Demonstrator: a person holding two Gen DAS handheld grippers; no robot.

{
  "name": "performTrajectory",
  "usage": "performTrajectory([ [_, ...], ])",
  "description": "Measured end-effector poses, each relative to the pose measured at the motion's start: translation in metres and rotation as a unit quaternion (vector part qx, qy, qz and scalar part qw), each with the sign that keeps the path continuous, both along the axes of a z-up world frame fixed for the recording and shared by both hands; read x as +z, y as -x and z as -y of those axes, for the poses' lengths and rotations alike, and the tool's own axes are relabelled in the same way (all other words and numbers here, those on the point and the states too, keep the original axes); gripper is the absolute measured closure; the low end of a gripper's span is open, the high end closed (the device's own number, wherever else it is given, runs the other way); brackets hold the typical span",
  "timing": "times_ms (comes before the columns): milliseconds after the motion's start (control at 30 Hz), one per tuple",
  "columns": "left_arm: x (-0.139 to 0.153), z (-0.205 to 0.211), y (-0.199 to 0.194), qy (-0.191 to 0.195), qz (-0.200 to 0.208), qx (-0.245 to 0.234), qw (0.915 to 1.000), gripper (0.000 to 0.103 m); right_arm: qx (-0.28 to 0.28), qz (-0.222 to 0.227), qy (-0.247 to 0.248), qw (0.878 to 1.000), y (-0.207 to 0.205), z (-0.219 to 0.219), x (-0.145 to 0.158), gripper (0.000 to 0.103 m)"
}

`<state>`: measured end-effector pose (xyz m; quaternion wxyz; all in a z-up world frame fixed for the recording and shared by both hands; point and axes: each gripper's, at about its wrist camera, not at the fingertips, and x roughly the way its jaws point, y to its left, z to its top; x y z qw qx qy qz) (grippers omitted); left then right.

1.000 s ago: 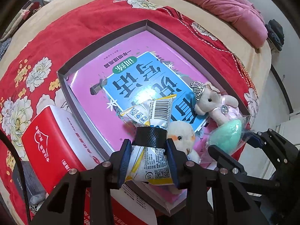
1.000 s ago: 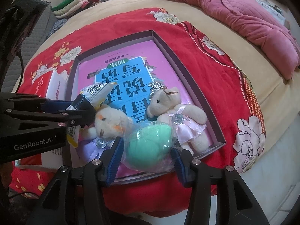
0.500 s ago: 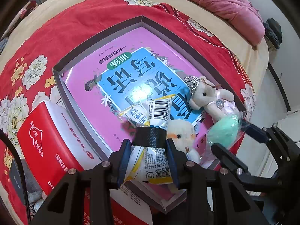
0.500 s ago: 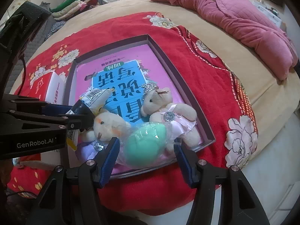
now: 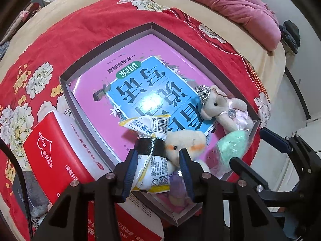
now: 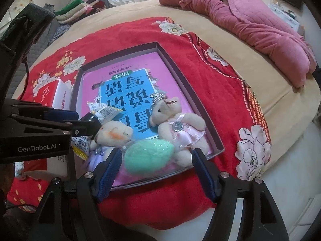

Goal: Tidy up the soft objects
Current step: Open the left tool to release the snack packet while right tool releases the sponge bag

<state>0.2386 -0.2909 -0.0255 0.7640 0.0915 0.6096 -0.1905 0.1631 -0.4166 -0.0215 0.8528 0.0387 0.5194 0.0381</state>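
Observation:
A shallow grey box (image 5: 108, 48) on the bed holds a pink and blue book (image 5: 140, 80). On the book lie a crowned bear in a pink dress (image 5: 220, 108) and a blush-cheeked bear (image 5: 184, 142). My left gripper (image 5: 158, 156) points down at the box's near corner with a taped snack bag (image 5: 152, 168) between its jaws. They are opening, and the right pad stands clear of the bag. My right gripper (image 6: 157, 154) is open around a green egg-shaped soft toy in clear wrap (image 6: 148, 154), which rests in the box beside the bears, pads apart from it.
A red tissue box (image 5: 50, 146) sits against the box's left side. Everything lies on a red flowered blanket (image 6: 220, 92) over a beige bed. A pink quilt (image 6: 260, 24) is bunched at the far right, and folded clothes (image 6: 80, 8) lie far left. The bed edge drops off close on the right.
The right jaws spread apart and let go of the green egg, which now lies in the box. The left jaws widened a little around the snack bag.

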Motion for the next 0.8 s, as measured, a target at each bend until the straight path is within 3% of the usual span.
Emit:
performTrajectory([
  [400, 0.011, -0.005, 0.006, 0.016, 0.005, 0.004, 0.9999, 0.059, -0.015, 0.011, 0.006, 1.0, 0.003, 0.005, 0.014, 0.029],
  [800, 0.031, -0.009, 0.015, 0.026, 0.022, 0.008, 0.9994, 0.05, -0.029, 0.019, 0.007, 0.999, 0.005, 0.008, 0.024, 0.029],
])
